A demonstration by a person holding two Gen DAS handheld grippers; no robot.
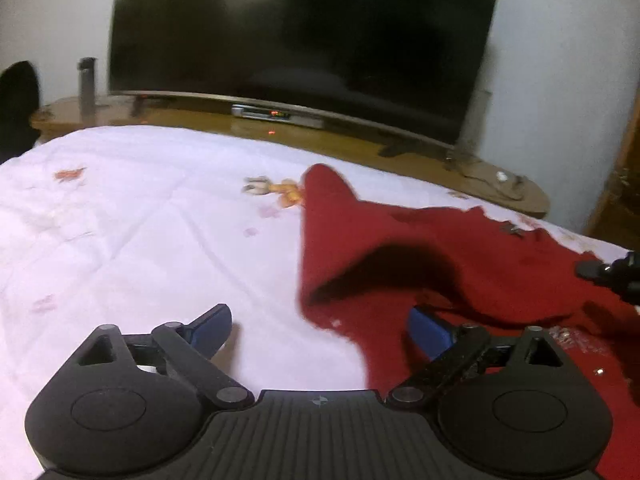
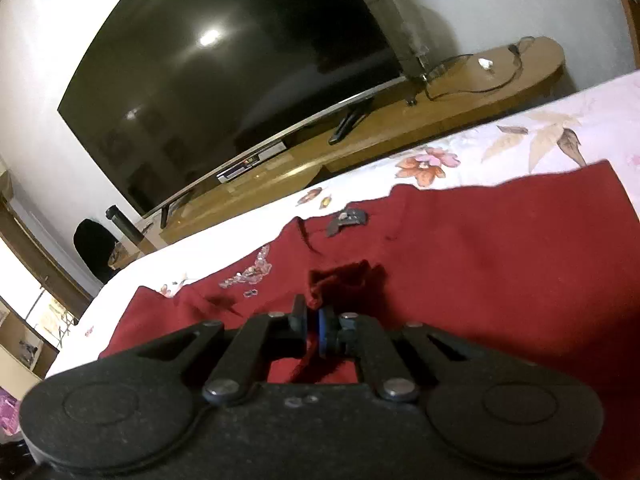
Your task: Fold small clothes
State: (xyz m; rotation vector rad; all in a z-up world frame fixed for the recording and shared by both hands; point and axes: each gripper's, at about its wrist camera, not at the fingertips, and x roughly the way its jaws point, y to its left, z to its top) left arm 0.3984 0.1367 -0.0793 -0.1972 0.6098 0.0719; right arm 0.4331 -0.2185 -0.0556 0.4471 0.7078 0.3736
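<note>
- At the far left we have only the white floral bedsheet [image 1: 120,220]; our left gripper [image 1: 320,330] hovers low over it, its jaws spread wide and holding nothing.
- One of its blue pads [image 1: 426,330] sits just over the near edge of the red garment [image 1: 460,248], which lies on the sheet with one flap raised into a peak.
- To do this fold well, we judge we should bring the left jaws onto that near edge and pinch a single layer.
- Further right, our right gripper [image 2: 313,318] is clenched on a bunched tuck of the red cloth.
- We should lift both sides evenly, keeping the sequin trim [image 2: 250,274] from snagging.
</note>
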